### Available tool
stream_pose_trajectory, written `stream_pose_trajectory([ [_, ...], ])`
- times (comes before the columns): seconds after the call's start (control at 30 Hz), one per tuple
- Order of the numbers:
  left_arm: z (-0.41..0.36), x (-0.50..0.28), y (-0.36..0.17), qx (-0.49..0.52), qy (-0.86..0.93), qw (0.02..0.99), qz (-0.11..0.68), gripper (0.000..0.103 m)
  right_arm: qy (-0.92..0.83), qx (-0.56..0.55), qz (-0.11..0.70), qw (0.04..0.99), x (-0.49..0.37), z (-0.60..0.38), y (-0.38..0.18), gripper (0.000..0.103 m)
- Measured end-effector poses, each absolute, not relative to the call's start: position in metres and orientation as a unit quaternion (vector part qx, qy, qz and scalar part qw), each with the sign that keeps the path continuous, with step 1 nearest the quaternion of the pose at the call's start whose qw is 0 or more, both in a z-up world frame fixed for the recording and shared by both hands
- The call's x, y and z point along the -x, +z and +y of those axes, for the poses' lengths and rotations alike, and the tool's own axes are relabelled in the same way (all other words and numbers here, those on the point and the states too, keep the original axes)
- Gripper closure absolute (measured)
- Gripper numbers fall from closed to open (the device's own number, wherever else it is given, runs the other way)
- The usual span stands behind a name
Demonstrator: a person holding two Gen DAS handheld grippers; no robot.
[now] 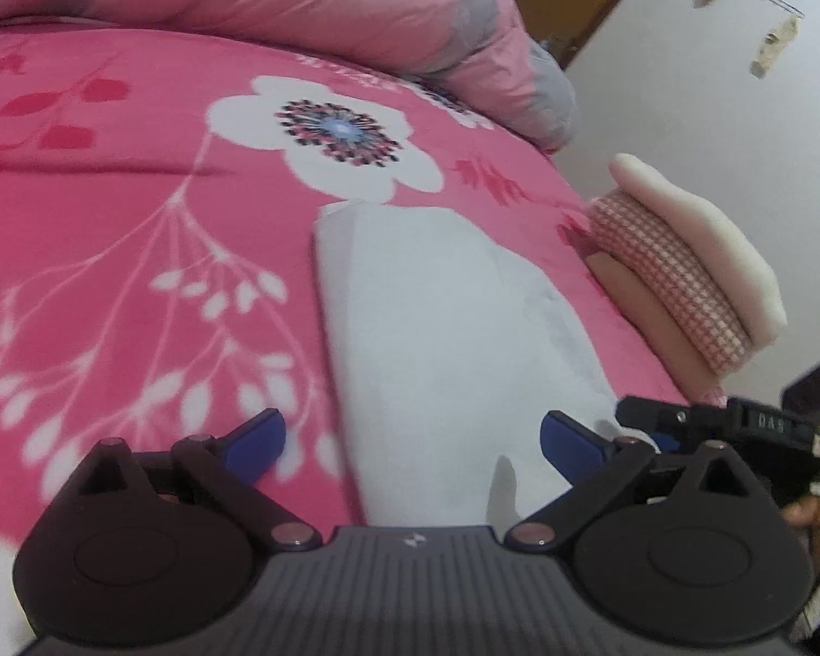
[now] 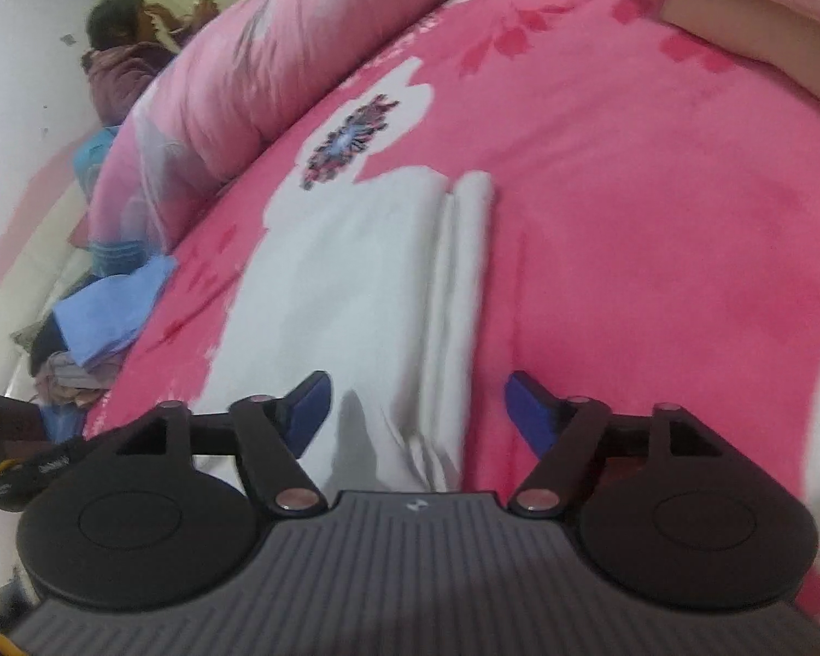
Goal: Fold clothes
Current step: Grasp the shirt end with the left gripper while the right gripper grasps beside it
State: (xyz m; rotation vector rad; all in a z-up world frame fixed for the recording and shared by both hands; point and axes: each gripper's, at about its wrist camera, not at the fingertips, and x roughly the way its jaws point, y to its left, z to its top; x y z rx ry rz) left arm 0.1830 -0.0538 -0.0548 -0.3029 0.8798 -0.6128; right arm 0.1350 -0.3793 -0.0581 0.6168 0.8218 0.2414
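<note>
Pink floral bedspread (image 1: 136, 229) fills both views, covering the bed from edge to edge. Nearest the lens in the left wrist view, the left gripper (image 1: 413, 440) has its jaws spread wide and released, blue pads apart, hovering over the near end of a folded white garment (image 1: 437, 328) at centre frame. At the lower right edge of that view, the right gripper (image 1: 738, 432) pokes in, with pale lettering on its black body too blurred to read. Over in the right wrist view, the right gripper (image 2: 418, 410) is also released, jaws apart above the same white garment (image 2: 355, 284), whose stacked folded edge runs up the middle. A small logo sits on each gripper's ribbed base, unreadable. Farther back at right in the left view, a stack of folded clothes (image 1: 694, 273), checked pink under cream. Beyond, a pink quilt (image 1: 300, 0) is bunched along the top.
</note>
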Motion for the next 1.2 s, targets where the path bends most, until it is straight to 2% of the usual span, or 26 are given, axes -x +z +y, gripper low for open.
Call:
stream_pose_trajectory([
  [0.13, -0.059, -0.206, -0.06, 0.148, -0.319, 0.838, 0.417, 0.003, 0.134, -0.296, 0.397, 0.858, -0.162, -0.378, -0.061, 0.02],
  [0.6, -0.075, -0.256, -0.073, 0.168, -0.385, 0.815, 0.399, 0.003, 0.209, -0.28, 0.39, 0.852, -0.24, -0.374, -0.069, 0.02],
  [0.67, -0.072, -0.253, -0.073, 0.168, -0.389, 0.815, 0.396, 0.009, 0.21, -0.287, 0.381, 0.853, -0.237, -0.376, -0.071, 0.021],
  [0.83, -0.065, -0.253, -0.074, 0.173, -0.385, 0.813, 0.401, 0.022, 0.222, -0.296, 0.374, 0.85, -0.218, -0.381, -0.073, 0.032],
  [0.9, -0.063, -0.253, -0.074, 0.176, -0.384, 0.812, 0.403, 0.023, 0.229, -0.291, 0.373, 0.851, -0.215, -0.38, -0.073, 0.032],
  [0.97, -0.061, -0.253, -0.075, 0.177, -0.383, 0.812, 0.404, 0.025, 0.229, -0.283, 0.377, 0.852, -0.219, -0.378, -0.073, 0.039],
  [1.0, -0.065, -0.253, -0.074, 0.168, -0.381, 0.816, 0.401, 0.026, 0.226, -0.278, 0.379, 0.853, -0.223, -0.376, -0.073, 0.047],
  [1.03, -0.069, -0.253, -0.074, 0.158, -0.376, 0.822, 0.397, 0.03, 0.224, -0.273, 0.382, 0.854, -0.227, -0.374, -0.073, 0.061],
  [1.07, -0.073, -0.252, -0.073, 0.148, -0.371, 0.828, 0.393, 0.038, 0.22, -0.268, 0.385, 0.855, -0.232, -0.372, -0.073, 0.069],
  [1.1, -0.077, -0.252, -0.073, 0.138, -0.365, 0.834, 0.39, 0.043, 0.215, -0.265, 0.388, 0.856, -0.237, -0.37, -0.074, 0.083],
  [1.13, -0.078, -0.251, -0.071, 0.134, -0.358, 0.838, 0.39, 0.052, 0.211, -0.264, 0.391, 0.856, -0.24, -0.368, -0.074, 0.091],
  [1.2, -0.08, -0.251, -0.068, 0.126, -0.344, 0.844, 0.391, 0.062, 0.203, -0.251, 0.392, 0.861, -0.242, -0.362, -0.07, 0.095],
])
